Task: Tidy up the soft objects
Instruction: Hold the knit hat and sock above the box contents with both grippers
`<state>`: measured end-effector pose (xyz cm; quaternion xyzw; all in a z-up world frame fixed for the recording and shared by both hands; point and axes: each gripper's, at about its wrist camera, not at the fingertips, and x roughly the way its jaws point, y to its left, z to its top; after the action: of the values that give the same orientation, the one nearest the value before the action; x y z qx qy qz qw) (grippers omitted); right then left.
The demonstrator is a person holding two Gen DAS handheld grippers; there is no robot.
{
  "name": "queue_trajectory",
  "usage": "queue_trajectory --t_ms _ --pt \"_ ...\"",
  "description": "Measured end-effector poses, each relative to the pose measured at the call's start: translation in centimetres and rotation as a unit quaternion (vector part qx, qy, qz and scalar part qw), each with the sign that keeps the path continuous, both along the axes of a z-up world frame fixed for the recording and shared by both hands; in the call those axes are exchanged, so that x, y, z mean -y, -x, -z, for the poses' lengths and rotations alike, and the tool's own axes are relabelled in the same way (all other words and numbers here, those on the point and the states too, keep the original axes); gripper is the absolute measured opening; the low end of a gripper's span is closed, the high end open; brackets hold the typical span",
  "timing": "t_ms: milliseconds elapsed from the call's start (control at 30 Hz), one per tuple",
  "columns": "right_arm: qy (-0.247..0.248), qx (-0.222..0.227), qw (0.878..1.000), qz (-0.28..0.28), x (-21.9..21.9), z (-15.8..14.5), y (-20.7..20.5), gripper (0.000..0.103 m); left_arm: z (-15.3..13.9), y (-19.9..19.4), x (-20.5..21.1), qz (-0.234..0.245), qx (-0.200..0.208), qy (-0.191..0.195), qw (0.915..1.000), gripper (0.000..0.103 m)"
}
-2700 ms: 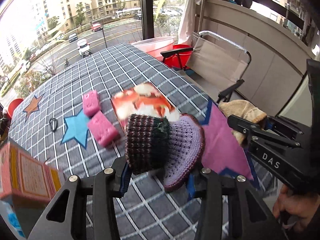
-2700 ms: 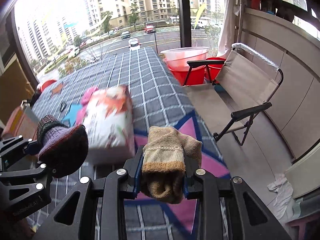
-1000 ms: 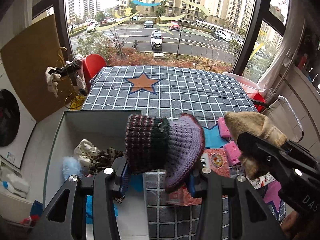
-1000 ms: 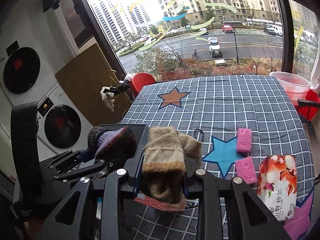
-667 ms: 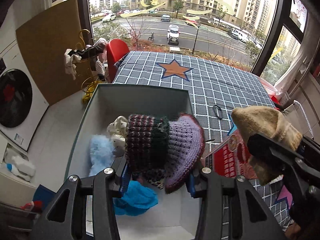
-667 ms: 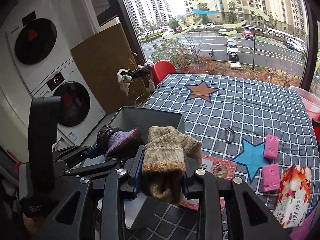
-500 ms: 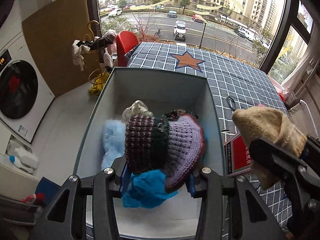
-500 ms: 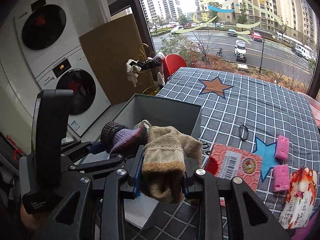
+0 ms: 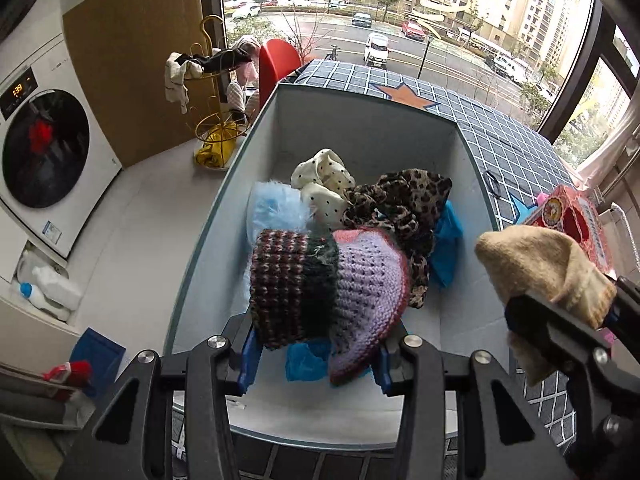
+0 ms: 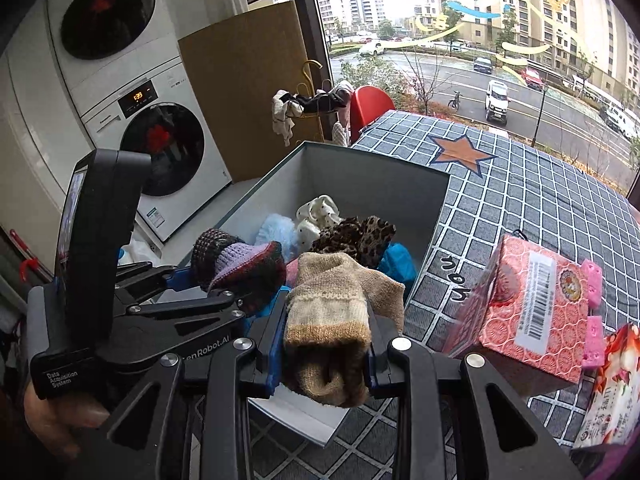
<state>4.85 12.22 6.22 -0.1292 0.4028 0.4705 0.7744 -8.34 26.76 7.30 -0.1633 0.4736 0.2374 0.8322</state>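
Observation:
My left gripper (image 9: 316,354) is shut on a purple and maroon knit hat (image 9: 328,292) and holds it above the open grey box (image 9: 372,120). The hat also shows in the right wrist view (image 10: 240,266). My right gripper (image 10: 325,360) is shut on a tan knit sock (image 10: 336,312) at the box's near right corner; the sock also shows in the left wrist view (image 9: 540,268). In the box lie a leopard-print cloth (image 9: 404,204), a white dotted cloth (image 9: 324,184), a light blue fluffy item (image 9: 276,208) and a blue cloth (image 9: 444,248).
The box (image 10: 360,176) stands at the left edge of the checked tablecloth (image 10: 520,200). A red patterned carton (image 10: 524,308), pink sponges (image 10: 592,308) and a tissue pack (image 10: 608,392) lie to the right. Washing machines (image 10: 132,120) stand on the left beyond the table.
Both grippers have swung left from the middle of the table to the box, each holding its item. The left gripper with the hat has come over the box's inside.

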Motion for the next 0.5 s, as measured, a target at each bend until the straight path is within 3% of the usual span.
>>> queue_trajectory --t_ms 500 --pt "0.004 0.001 1.0 -0.013 -0.6 0.6 1.2 0.032 0.0 0.3 0.0 0.0 -0.009 -0.023 0.9997 0.048"
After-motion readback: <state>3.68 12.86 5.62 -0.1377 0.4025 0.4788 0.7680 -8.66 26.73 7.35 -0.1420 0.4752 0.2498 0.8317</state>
